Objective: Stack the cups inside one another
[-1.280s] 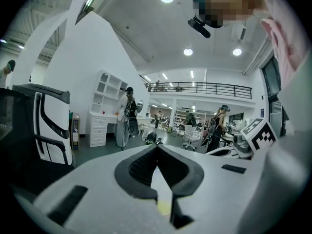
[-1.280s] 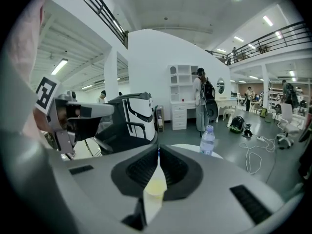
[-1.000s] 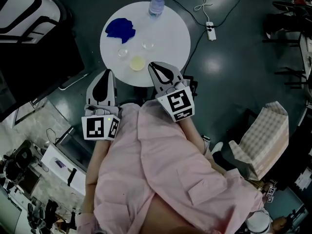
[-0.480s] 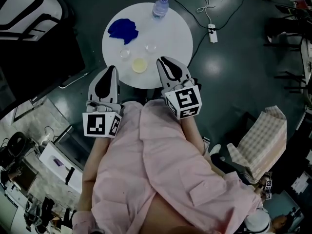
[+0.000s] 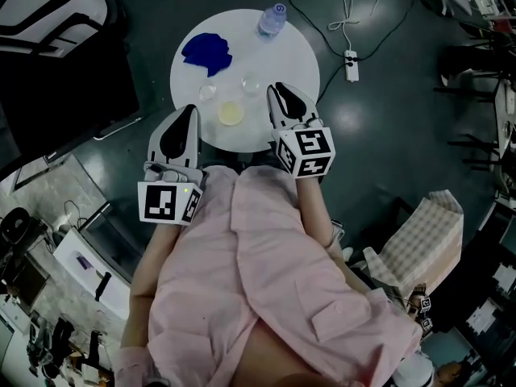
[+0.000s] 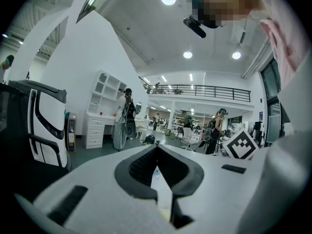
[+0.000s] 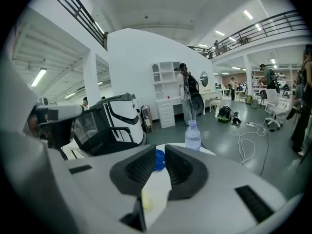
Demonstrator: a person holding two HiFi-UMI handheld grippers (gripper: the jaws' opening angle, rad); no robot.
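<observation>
Left gripper [image 5: 191,110] and right gripper [image 5: 278,89], jaws together on nothing, flank the yellow cup [image 5: 230,113] on the white counter [image 5: 282,51]; two clear cups [image 5: 208,93] stand just beyond it.

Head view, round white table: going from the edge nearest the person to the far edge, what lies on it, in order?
yellowish cup -> left clear cup -> right clear cup -> blue cloth -> water bottle
</observation>
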